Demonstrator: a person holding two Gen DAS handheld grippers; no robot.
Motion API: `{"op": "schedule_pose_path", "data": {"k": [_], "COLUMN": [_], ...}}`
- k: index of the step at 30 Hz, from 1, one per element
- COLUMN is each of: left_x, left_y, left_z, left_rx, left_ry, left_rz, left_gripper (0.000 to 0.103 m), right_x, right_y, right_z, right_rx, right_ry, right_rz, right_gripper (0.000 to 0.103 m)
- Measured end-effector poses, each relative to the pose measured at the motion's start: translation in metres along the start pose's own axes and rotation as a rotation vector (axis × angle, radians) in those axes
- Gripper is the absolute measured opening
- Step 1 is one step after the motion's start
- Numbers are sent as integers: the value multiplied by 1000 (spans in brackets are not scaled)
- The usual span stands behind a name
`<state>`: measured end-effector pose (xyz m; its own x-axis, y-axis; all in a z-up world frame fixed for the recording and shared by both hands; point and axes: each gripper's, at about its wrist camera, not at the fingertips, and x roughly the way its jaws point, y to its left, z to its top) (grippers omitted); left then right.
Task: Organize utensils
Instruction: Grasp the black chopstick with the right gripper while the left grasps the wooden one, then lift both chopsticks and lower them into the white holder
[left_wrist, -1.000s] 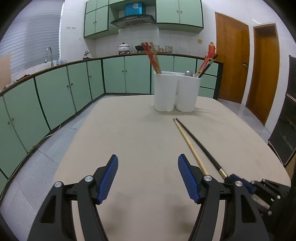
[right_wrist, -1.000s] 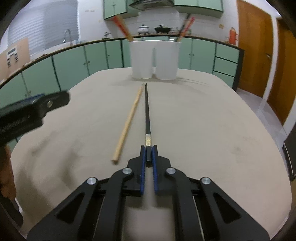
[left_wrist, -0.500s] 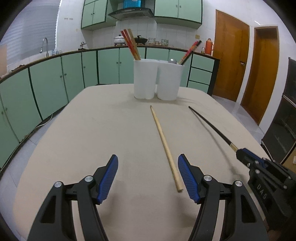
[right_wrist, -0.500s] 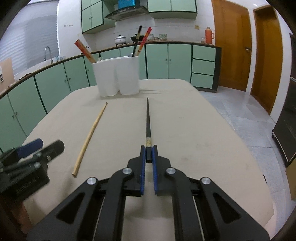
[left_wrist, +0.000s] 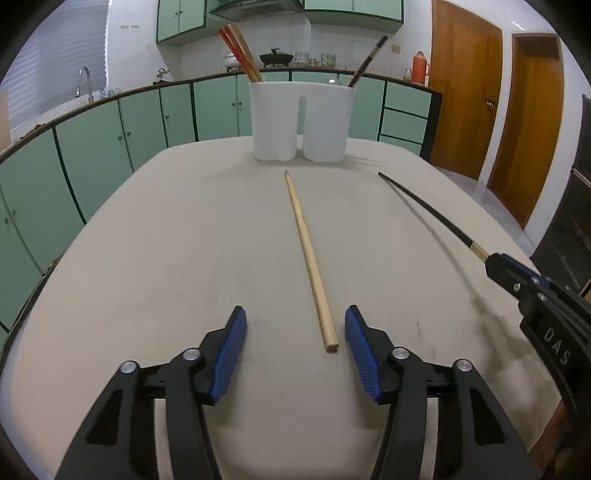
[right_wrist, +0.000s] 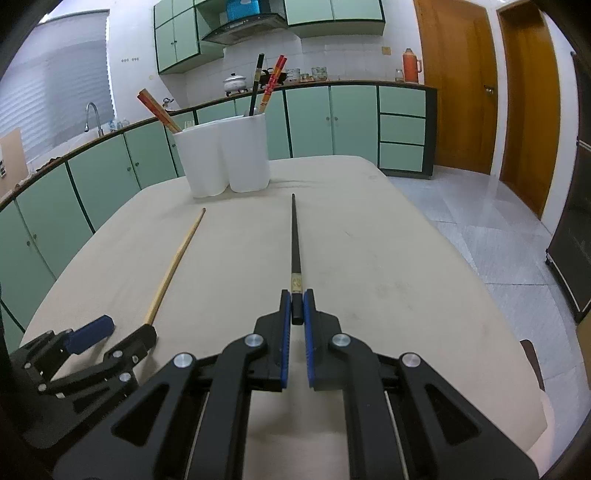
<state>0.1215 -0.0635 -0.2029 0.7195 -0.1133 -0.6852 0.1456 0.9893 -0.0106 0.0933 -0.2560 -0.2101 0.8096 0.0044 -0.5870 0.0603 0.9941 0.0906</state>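
My right tongs (right_wrist: 297, 306) are clamped on the butt end of the black chopstick (right_wrist: 294, 236), which sticks straight out ahead of them with its thin tip pointing toward the white utensil holder (right_wrist: 225, 155). From the left wrist view the same chopstick (left_wrist: 424, 206) runs out from the right tongs (left_wrist: 495, 264) at the edge of the frame, lifted above the tabletop (left_wrist: 184, 240) with its faint shadow beneath it. My left tongs (left_wrist: 295, 347) are spread wide and hold nothing; the thick end of the wooden chopstick (left_wrist: 308, 254) lies flat on the tabletop between their blue pads (left_wrist: 229, 354), closer to the right-hand pad, and I cannot tell whether it touches that pad. The wooden chopstick points away from me toward the holder, its narrow tip stopping short of the holder's base. In the right wrist view I see the left tongs (right_wrist: 118, 338) low on the left, set around the near end of that wooden chopstick (right_wrist: 173, 266). The holder (left_wrist: 301, 122) stands at the far end of the tabletop and has two joined compartments: red and tan chopsticks (left_wrist: 240, 53) lean out of the left one, and a dark chopstick (left_wrist: 367, 61) leans out of the right one.
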Motion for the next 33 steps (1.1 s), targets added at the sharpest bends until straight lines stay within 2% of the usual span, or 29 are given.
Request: {"op": "schedule_pose_path", "data": {"k": [5,7,13,23,33], "left_x": [0,1,-7,-54,-95], "left_y": [-3,-3,-2,0,17], "left_z": [0,1,6,33,89], "left_rx": [5,4,8,48,15], "left_ry": [-4,-2,-25,-181,-310], "left_rz": [1,-10,-12,-13,-89], "left_gripper": [30,7,6,6,6], "right_x": [0,-1,-7,-31,-58], "right_y": [0,1,4,18,13], "right_z": [1,1,4,23,81], "right_rx": [6,1,-27,-94,-75], "right_ry": [0,-3,-30,-113,-170], "right_rz": [-1,-3,-15,-4,57], "right_gripper": [6,6,6,6,6]}}
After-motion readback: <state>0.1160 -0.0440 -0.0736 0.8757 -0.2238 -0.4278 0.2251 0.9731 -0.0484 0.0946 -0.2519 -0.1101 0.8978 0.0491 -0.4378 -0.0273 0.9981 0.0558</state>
